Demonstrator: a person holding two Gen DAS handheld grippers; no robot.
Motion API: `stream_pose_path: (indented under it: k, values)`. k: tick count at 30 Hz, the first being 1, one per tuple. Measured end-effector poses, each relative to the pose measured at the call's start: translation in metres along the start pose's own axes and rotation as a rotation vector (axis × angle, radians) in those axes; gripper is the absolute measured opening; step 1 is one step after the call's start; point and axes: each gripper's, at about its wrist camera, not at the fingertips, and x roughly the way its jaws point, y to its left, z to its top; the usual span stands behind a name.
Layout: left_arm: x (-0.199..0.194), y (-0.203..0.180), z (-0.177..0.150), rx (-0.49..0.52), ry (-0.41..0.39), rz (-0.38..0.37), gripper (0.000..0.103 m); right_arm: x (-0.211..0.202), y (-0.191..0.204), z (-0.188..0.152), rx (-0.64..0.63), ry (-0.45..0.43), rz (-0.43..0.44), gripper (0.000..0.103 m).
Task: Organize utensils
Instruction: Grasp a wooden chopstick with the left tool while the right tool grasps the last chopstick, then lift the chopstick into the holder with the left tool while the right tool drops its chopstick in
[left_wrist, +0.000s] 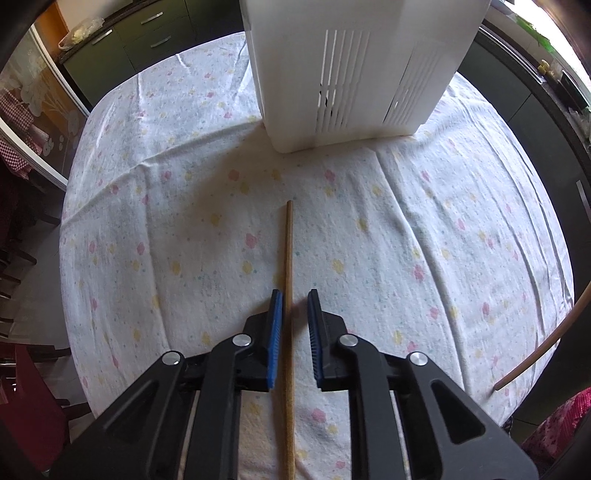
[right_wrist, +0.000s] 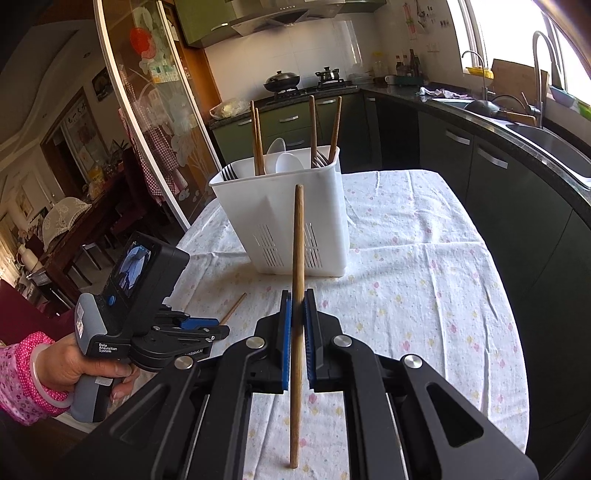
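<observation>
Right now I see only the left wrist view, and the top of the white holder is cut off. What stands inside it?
Observer: The white holder contains four wooden chopsticks, two white spoons and some forks, all standing upright.
Operator: At my right edge I see a curved stick. Does the right gripper hold it?
Observer: Yes. The right gripper is shut on the held chopstick, which is nearly upright in front of the holder.
</observation>
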Motion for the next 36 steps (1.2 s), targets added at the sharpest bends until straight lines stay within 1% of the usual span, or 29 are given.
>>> stream_pose_path:
  k: [3,6,15,22,31,36]
  values:
    - [-0.002,0.001,-0.002,-0.012,-0.003,-0.018,0.006,0.0,0.0,0.001,0.001,0.001,0.004,0.007]
    - [-0.011,0.003,-0.003,-0.018,-0.029,-0.033,0.006,-0.001,0.0,0.001,0.004,0.001,0.009,0.007]
    - [-0.071,0.004,-0.011,-0.002,-0.16,-0.057,0.006,-0.005,-0.001,0.002,0.01,-0.009,0.019,0.007]
    - [-0.114,0.0,-0.017,0.013,-0.243,-0.079,0.006,-0.008,0.002,0.001,0.004,-0.01,0.02,0.007]
    - [-0.154,-0.005,-0.019,0.025,-0.332,-0.101,0.006,-0.009,0.002,0.001,0.001,-0.011,0.021,0.007]
    - [-0.174,-0.008,-0.011,0.031,-0.38,-0.115,0.006,-0.013,0.002,0.001,0.005,-0.017,0.026,0.007]
